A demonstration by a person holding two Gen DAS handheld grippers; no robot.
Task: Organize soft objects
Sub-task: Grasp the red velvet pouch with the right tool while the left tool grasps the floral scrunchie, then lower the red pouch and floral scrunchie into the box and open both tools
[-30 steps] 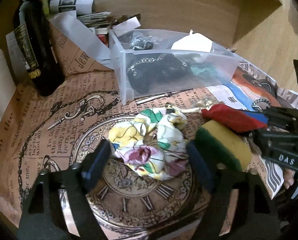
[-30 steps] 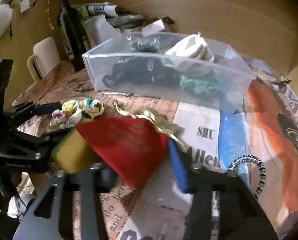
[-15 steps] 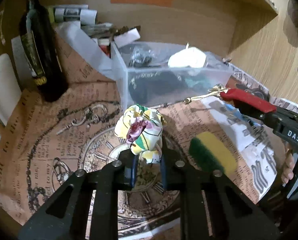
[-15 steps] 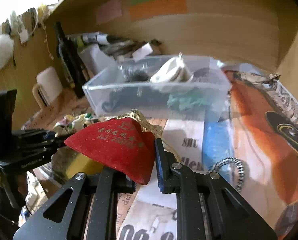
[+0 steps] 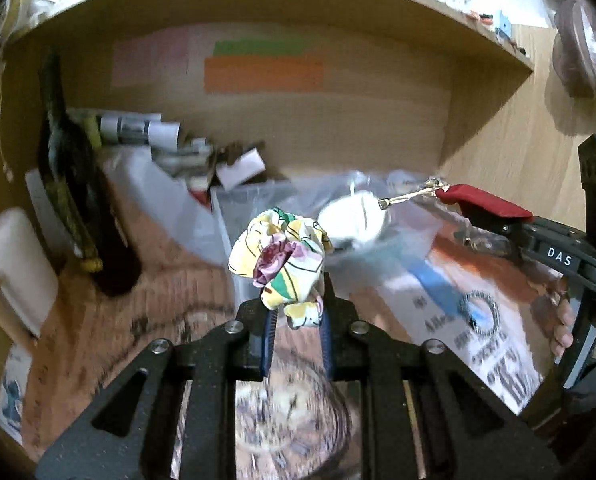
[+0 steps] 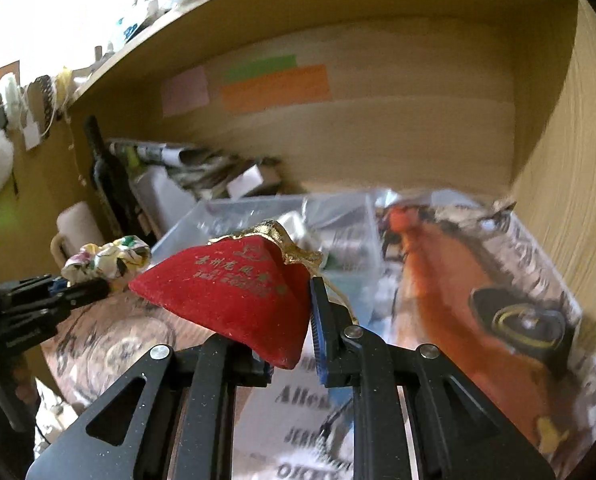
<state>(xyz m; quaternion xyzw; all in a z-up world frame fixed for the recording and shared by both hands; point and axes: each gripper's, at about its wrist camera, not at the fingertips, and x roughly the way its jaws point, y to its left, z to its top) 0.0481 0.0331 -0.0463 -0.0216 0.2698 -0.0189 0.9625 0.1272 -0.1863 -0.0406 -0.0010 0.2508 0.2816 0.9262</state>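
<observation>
White letters "DAS" stand on a small black label on the body of the right tongs (image 5: 498, 216), at the right edge of the left wrist view. In the right wrist view, the printed paper covering (image 6: 298, 400) on the counter shows "Alle", cut off by the tongs, at lower centre. The red pouch (image 6: 237, 296) carries gold Chinese characters, too blurred to read.

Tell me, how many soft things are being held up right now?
2. The flowery scrunchie is pinched in the left tool, and the red pouch is pinched in the right tool. More soft things may sit in the blurry plastic box.
</observation>
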